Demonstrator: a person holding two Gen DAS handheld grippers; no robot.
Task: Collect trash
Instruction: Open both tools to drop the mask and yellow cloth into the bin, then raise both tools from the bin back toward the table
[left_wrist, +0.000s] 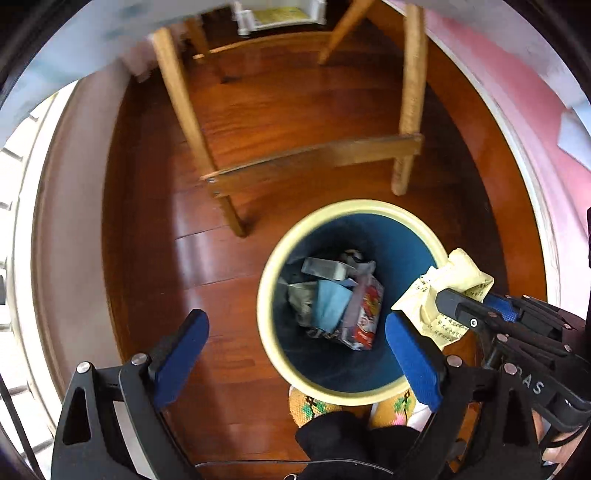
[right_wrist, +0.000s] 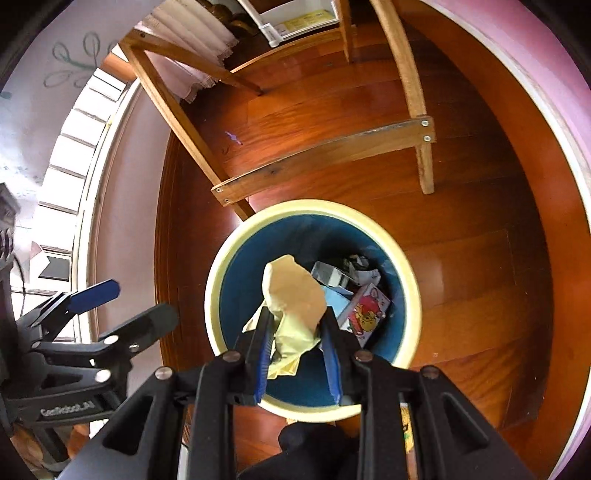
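A crumpled pale-yellow paper wrapper (right_wrist: 291, 314) is pinched between the closed fingers of the right hand-held gripper (right_wrist: 295, 354), above the open mouth of the round blue bin with a cream rim (right_wrist: 221, 258). The left hand-held gripper (left_wrist: 295, 354) is spread wide, holding nothing. The paper is judged light, soft and easily torn; a bunched fold is best gripped.

Left wrist view: looks steeply down along its spread jaws, the trash bin (left_wrist: 354, 301) near, ahead and right of them.
Right wrist view: also faces down, close above the bin (right_wrist: 314, 310), directly ahead of its jaws.
Shared: bin, wooden floor (left_wrist: 295, 110), chair legs (left_wrist: 410, 96).
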